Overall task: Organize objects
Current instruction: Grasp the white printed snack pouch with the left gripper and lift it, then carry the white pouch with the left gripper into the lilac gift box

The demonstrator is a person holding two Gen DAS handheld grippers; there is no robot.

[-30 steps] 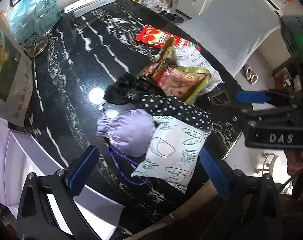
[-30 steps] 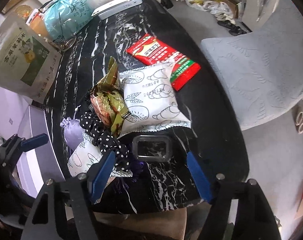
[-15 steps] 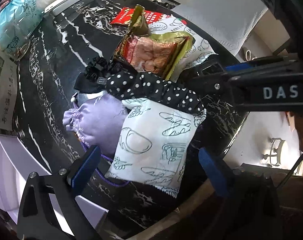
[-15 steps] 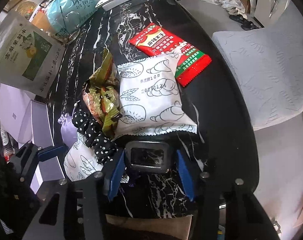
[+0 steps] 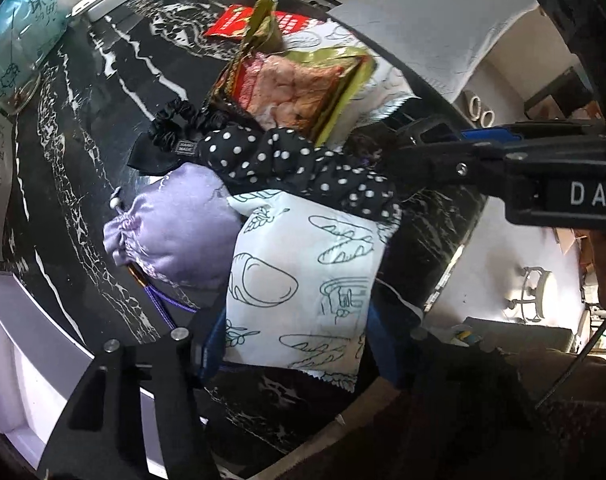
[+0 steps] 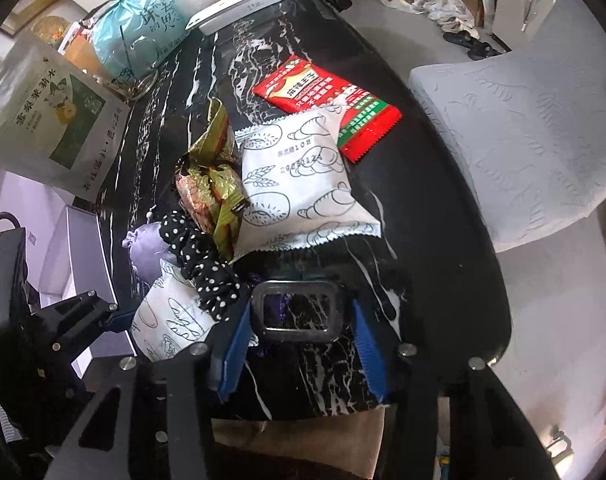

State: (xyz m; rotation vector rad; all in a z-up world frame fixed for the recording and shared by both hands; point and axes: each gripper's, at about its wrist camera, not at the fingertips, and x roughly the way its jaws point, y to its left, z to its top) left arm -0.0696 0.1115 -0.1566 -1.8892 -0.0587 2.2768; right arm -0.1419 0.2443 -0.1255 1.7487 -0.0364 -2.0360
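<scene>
Both grippers are down on my black marble table (image 6: 423, 208): my left gripper (image 5: 299, 344) has just closed on the white bread-print packet (image 5: 303, 280) (near edge), my right gripper (image 6: 301, 344) clamps the black rectangular frame (image 6: 297, 312).

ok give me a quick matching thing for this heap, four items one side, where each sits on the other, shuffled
Things
1. white bread-print packet
2. lilac drawstring pouch
3. black rectangular frame
4. red snack packet

Places
a. between the jaws of the right gripper
b. far end of the heap, beyond the other three
c. between the jaws of the left gripper
d. lying against the bread-print packet's side, outside both grippers

Pairs: 1-c, 2-d, 3-a, 4-b

Both sets of jaws have just been closing, each with its thing between them.
</scene>
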